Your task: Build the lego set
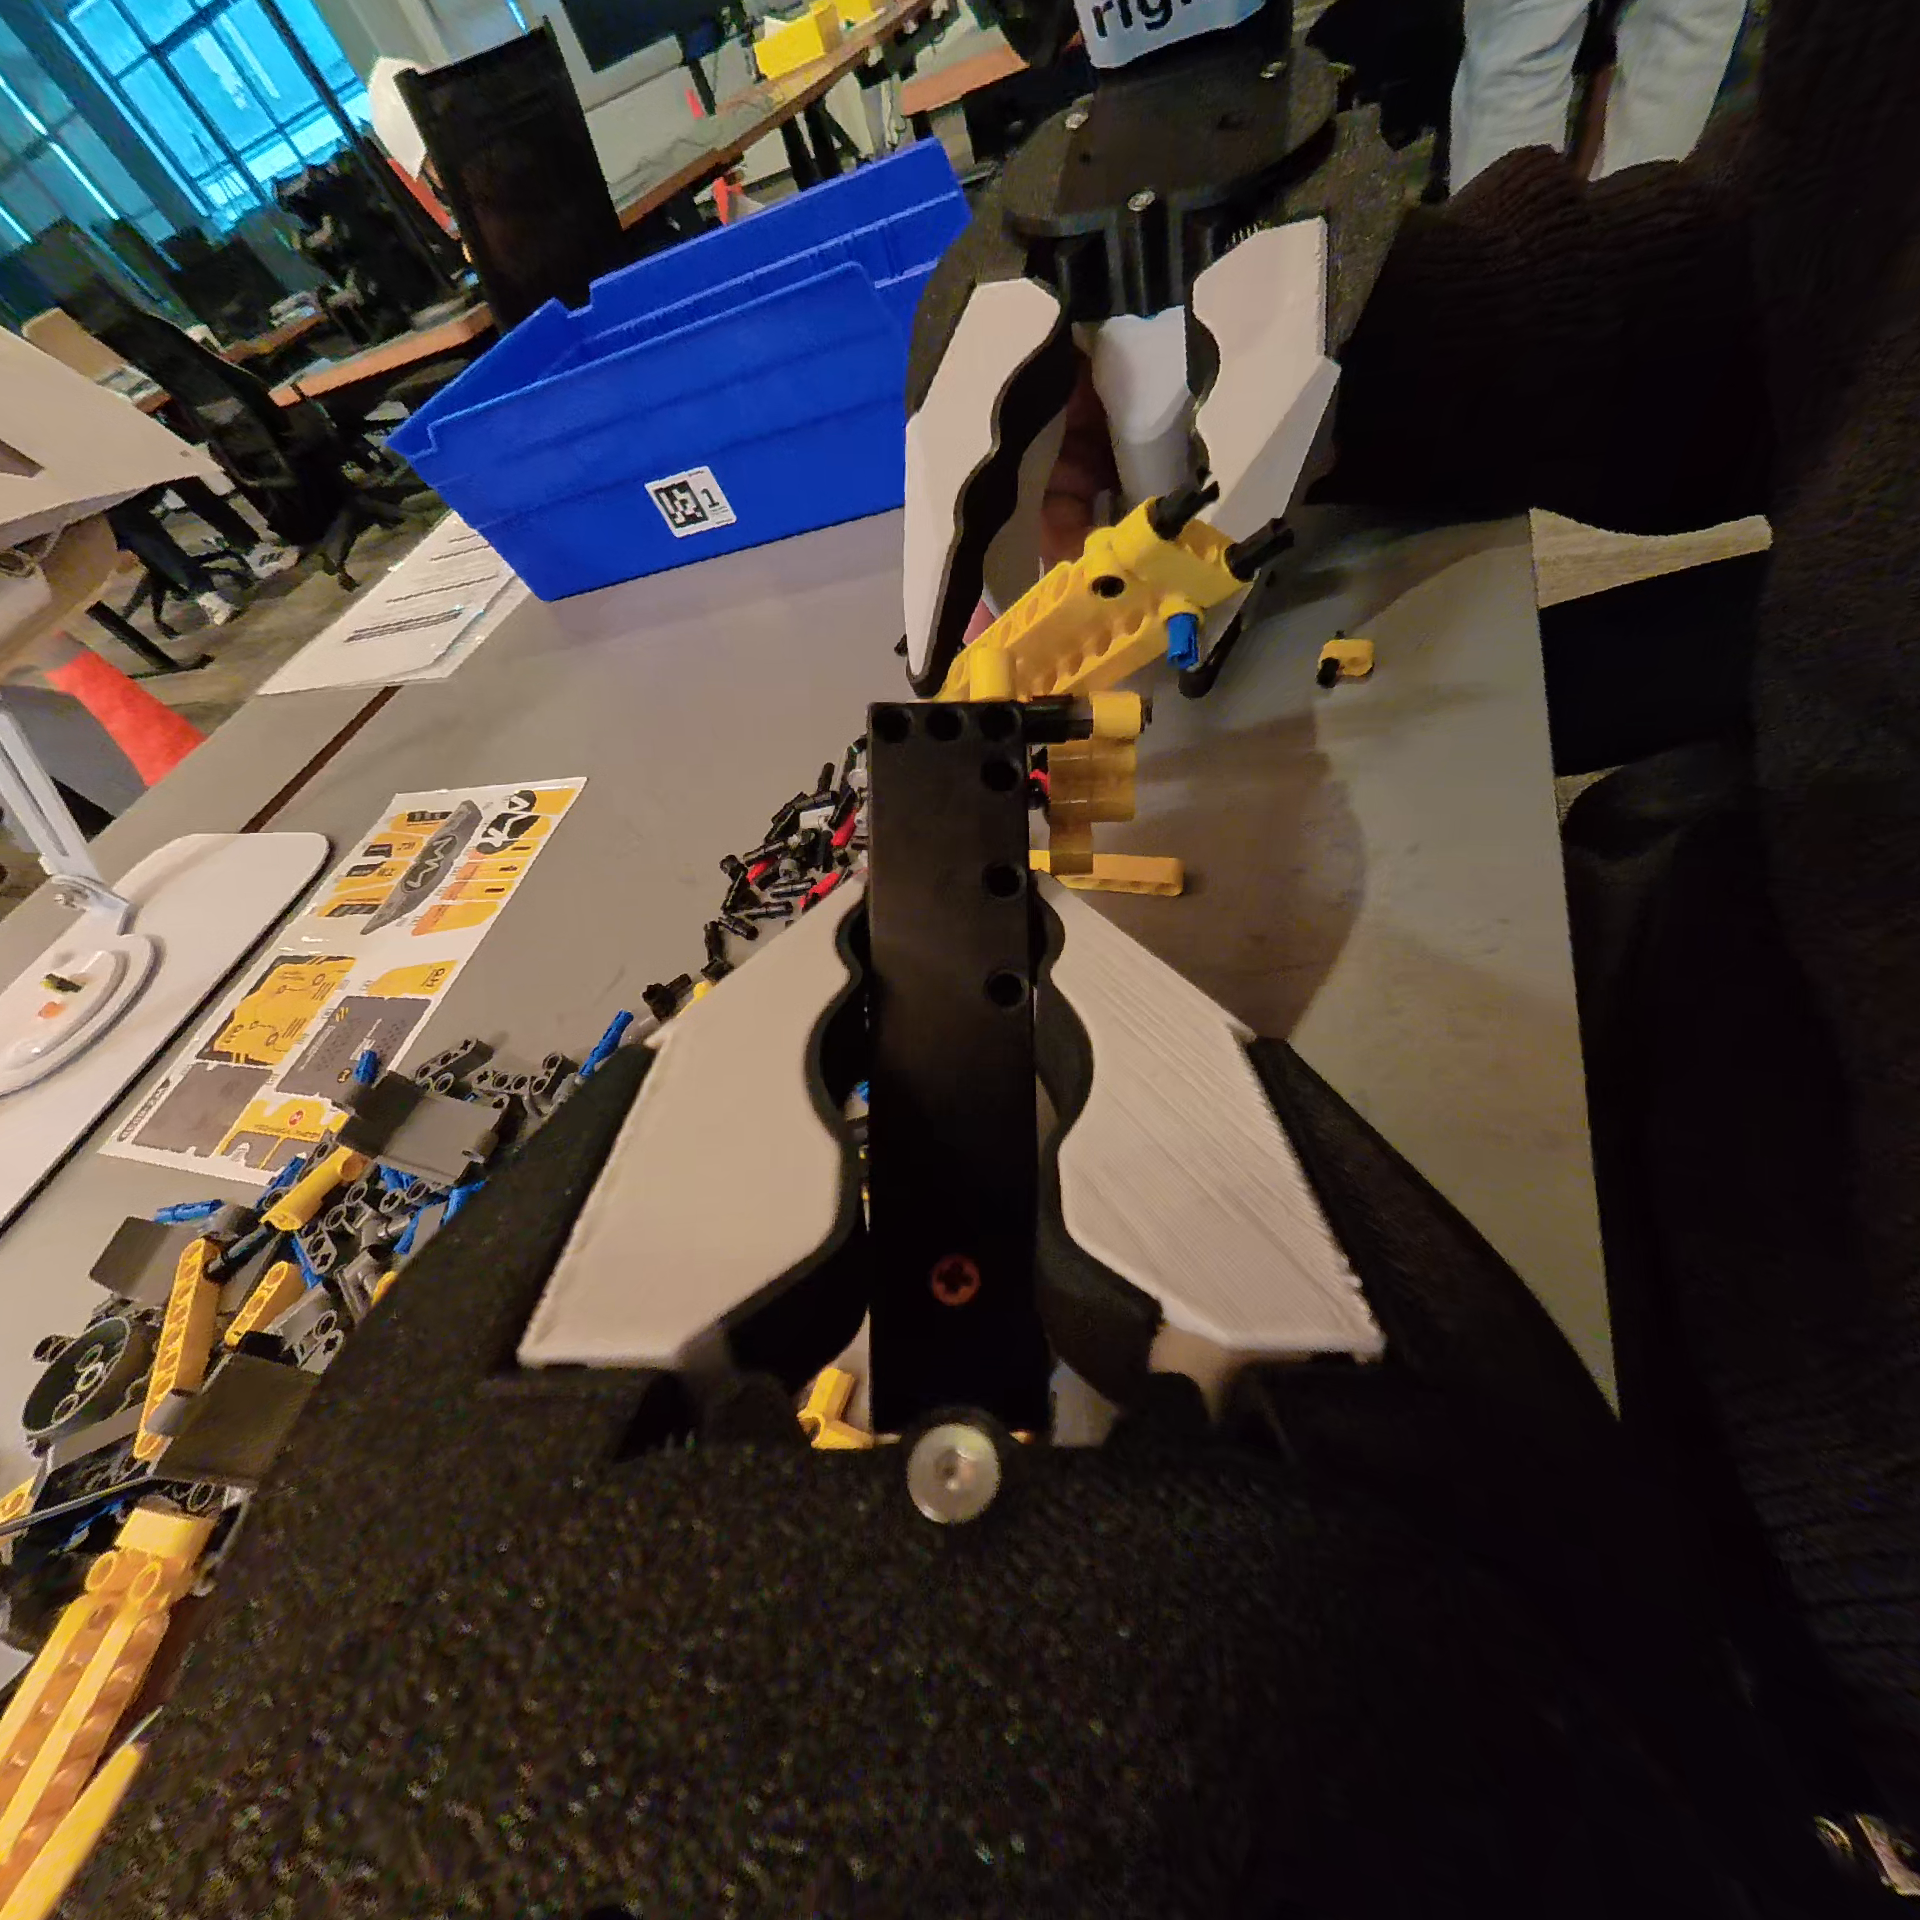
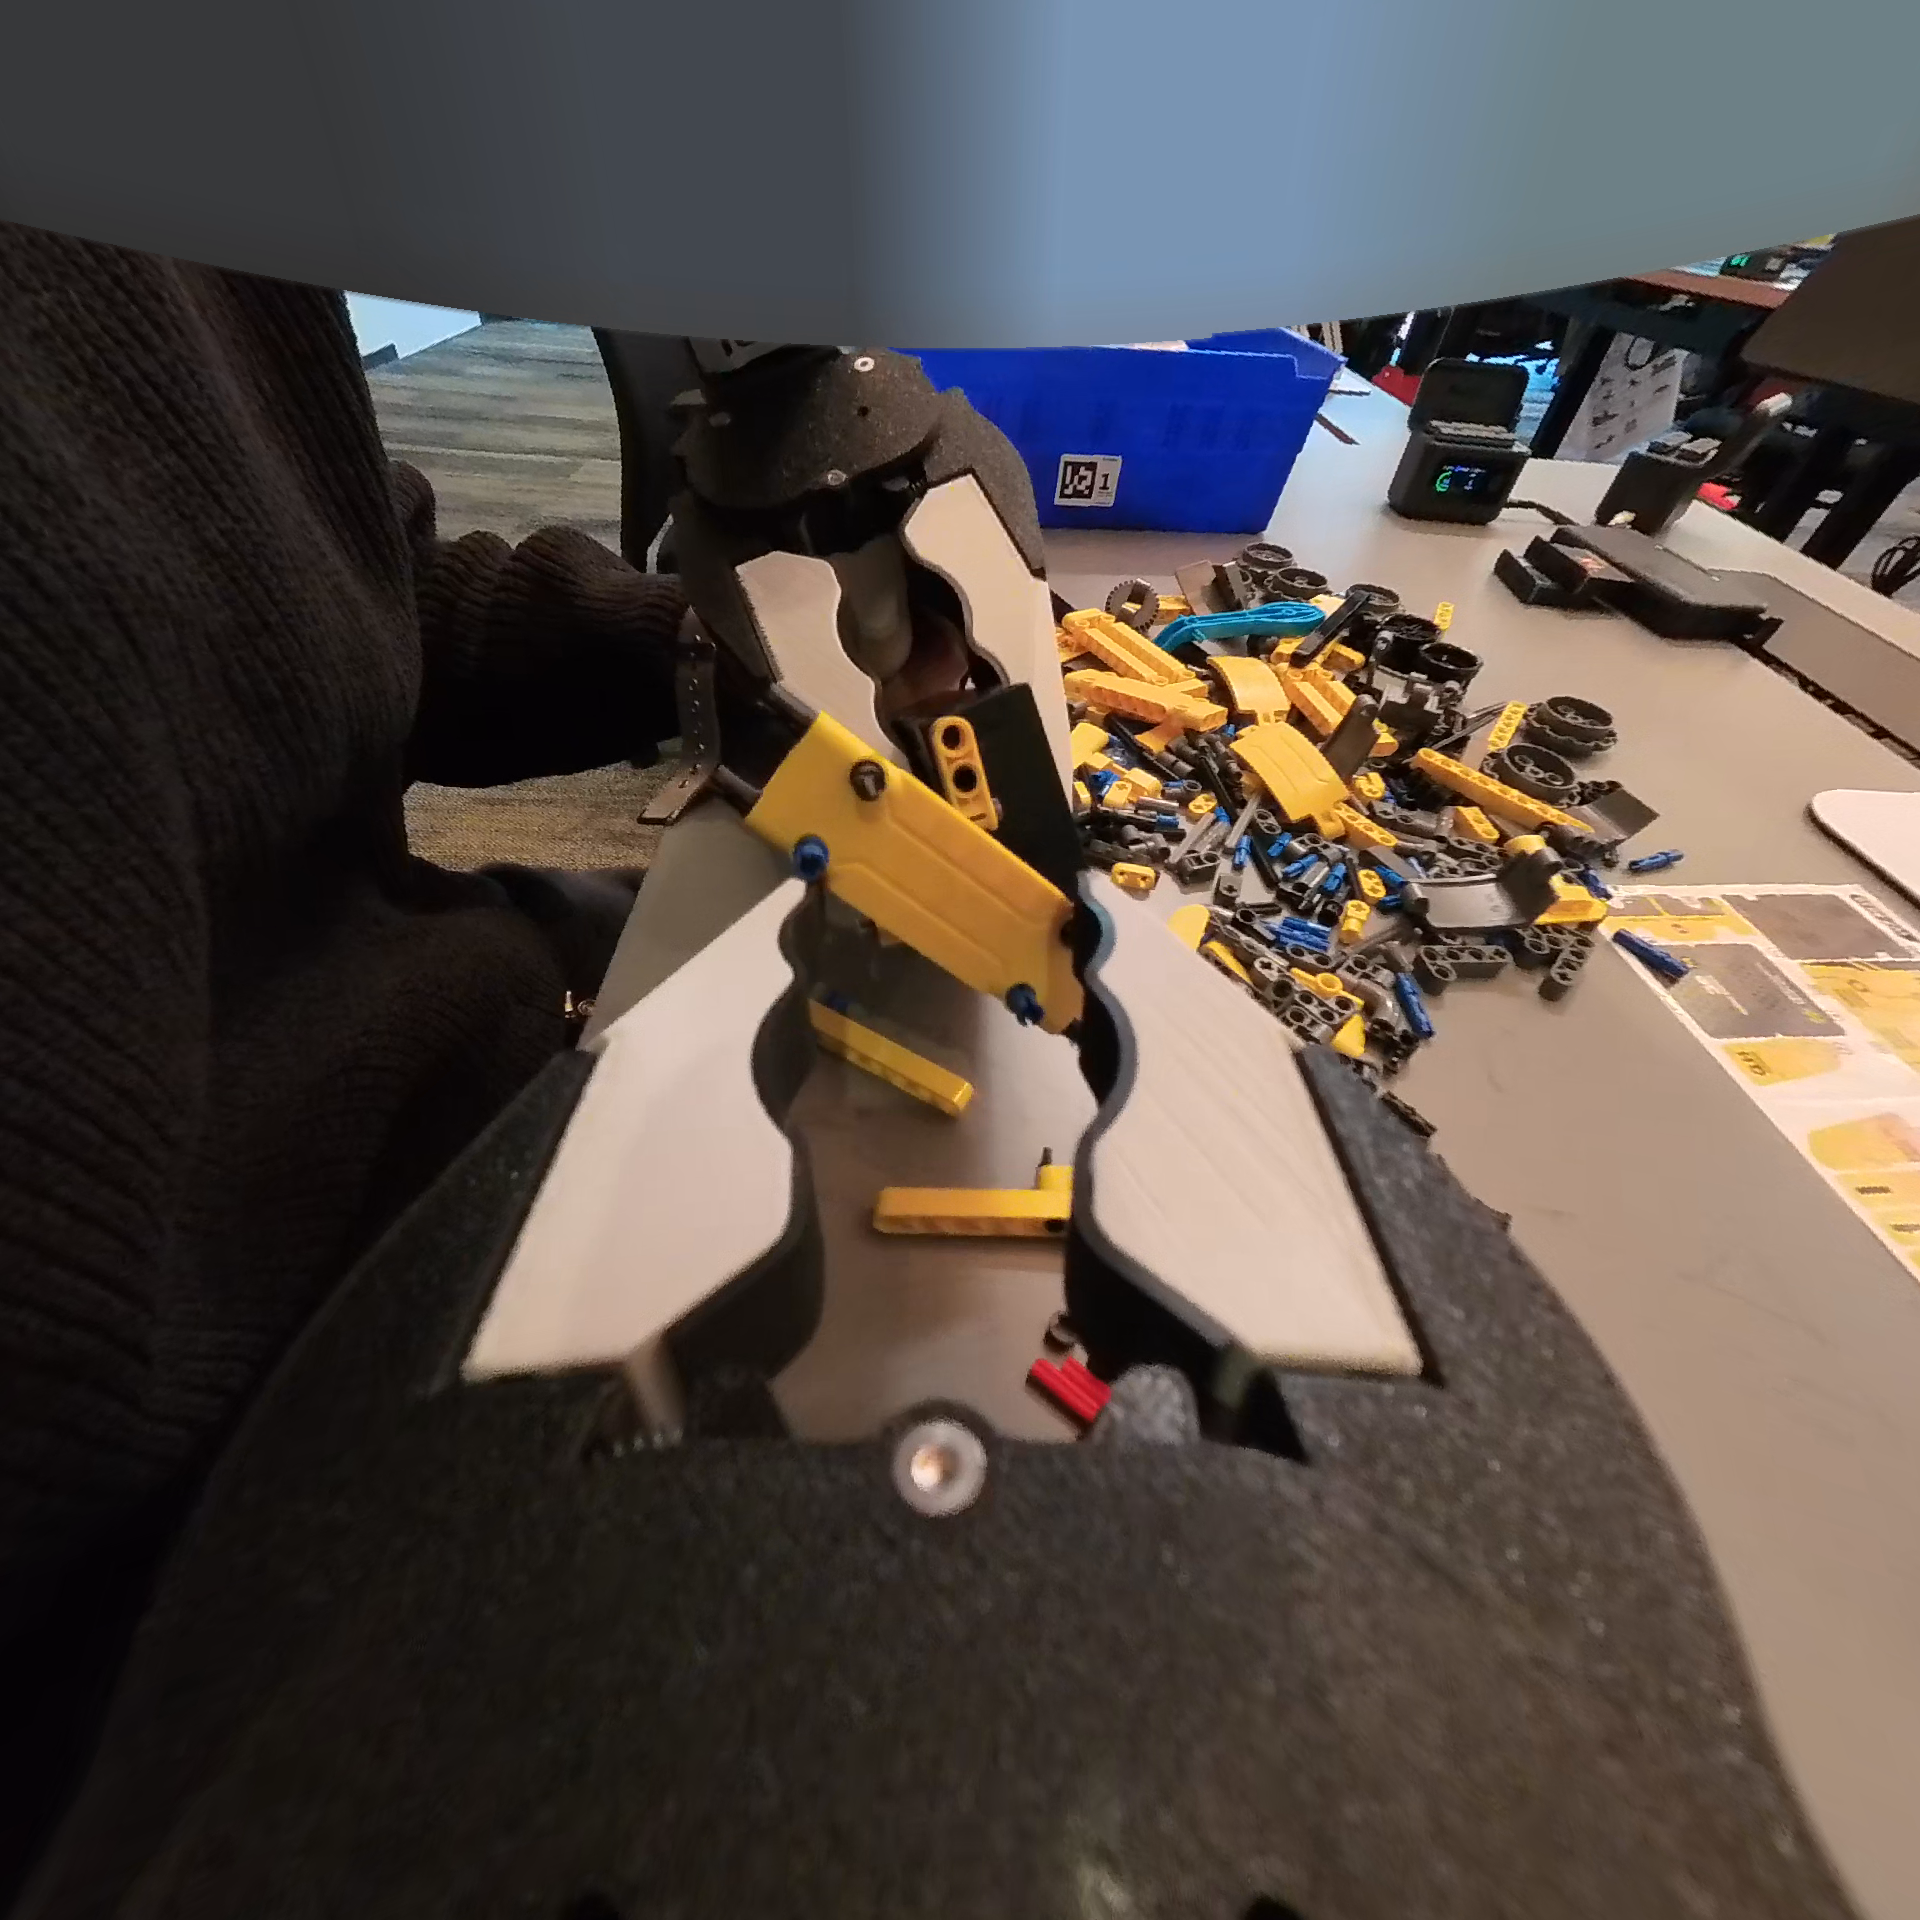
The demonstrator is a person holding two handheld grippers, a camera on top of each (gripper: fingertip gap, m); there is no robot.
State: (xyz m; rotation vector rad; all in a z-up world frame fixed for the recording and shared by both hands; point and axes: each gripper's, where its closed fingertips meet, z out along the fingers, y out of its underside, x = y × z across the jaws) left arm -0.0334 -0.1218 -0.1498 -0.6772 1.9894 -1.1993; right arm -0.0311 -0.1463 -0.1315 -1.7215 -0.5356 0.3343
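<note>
My left gripper (image 1: 951, 925) is shut on a long black beam with holes (image 1: 951, 1091) and holds it upright above the grey table (image 1: 1434, 935). My right gripper (image 2: 940, 914) is shut on a yellow panel assembly (image 2: 914, 862) with blue and black pins. The two pieces meet in mid-air. In the left wrist view the right gripper (image 1: 1070, 665) tilts the yellow assembly (image 1: 1101, 613) down onto the top of the beam. In the right wrist view the left gripper (image 2: 966, 769) holds the black beam (image 2: 1013, 727) just behind the panel.
A blue bin (image 1: 675, 416) stands at the back. A pile of yellow, black and blue pieces (image 2: 1351, 779) and a sticker sheet (image 1: 343, 987) lie to one side. Loose yellow beams (image 2: 977, 1210) lie under the grippers. A person's dark sleeve (image 2: 208, 831) is close by. Both grippers' tips are close together, under 4 cm apart.
</note>
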